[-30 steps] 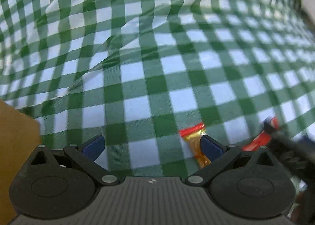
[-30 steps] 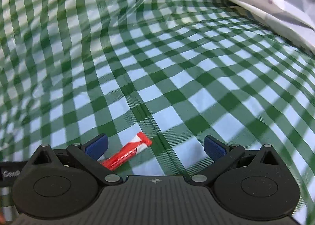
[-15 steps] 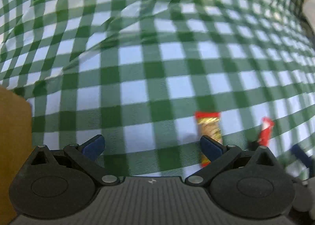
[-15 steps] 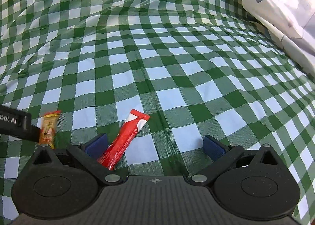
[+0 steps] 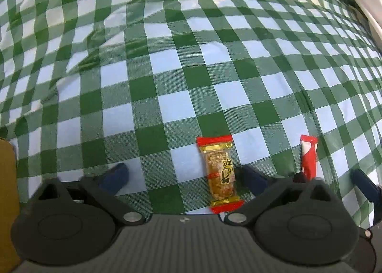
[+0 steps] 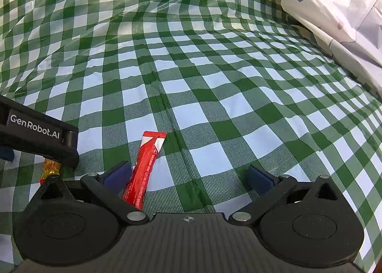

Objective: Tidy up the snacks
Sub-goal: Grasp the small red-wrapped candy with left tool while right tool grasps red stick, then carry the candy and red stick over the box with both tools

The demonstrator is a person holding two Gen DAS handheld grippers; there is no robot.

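Observation:
A nut bar in a gold and red wrapper (image 5: 220, 172) lies on the green checked cloth (image 5: 181, 77). It sits between the blue pads of my left gripper (image 5: 183, 176), close to the right pad. The jaws are closing and neither pad touches it. A red stick pack (image 6: 148, 165) lies between the fingers of my right gripper (image 6: 188, 176), beside the left pad. Those jaws are closing too, with no pad pressing on it. The left gripper's black body (image 6: 35, 134) hides most of the nut bar (image 6: 51, 169) in the right wrist view. The red stick pack (image 5: 309, 156) also shows right of the bar.
A brown surface (image 5: 7, 201) fills the left edge of the left wrist view. A white patterned bag (image 6: 334, 10) lies at the cloth's far right. The cloth (image 6: 214, 70) is creased and covered with glossy clear film. A finger of the right gripper (image 5: 365, 184) shows at the right edge.
The left gripper shifted so the nut bar moved from in front of its right pad to between the fingers. The red stick came in beside the right gripper's left pad. The left gripper entered the right view.

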